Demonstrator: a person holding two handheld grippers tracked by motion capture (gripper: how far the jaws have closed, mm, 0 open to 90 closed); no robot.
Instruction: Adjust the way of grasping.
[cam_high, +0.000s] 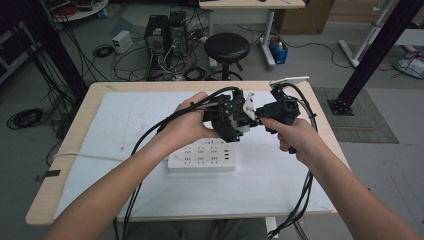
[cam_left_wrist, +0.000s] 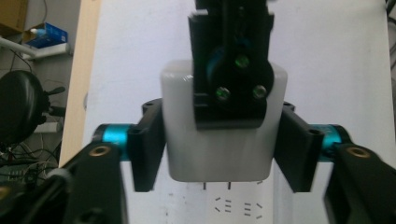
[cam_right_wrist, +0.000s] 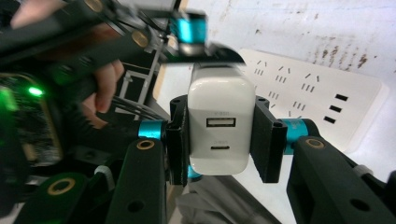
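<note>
Forearms low in the high view. Left gripper (cam_left_wrist: 219, 154) fingers clamped on white charger (cam_left_wrist: 219, 140); right gripper (cam_right_wrist: 219, 135) fingers clamped on it too, mid-handover above power strip (cam_high: 201, 156) on tabletop (cam_high: 75, 150). Likely left: release, then plugging in.

The charger (cam_right_wrist: 219, 126) and power strip (cam_high: 202, 156) are white. Each claw (cam_left_wrist: 219, 149) is black with cyan pins; the worktop (cam_high: 90, 100) is pale wood.
</note>
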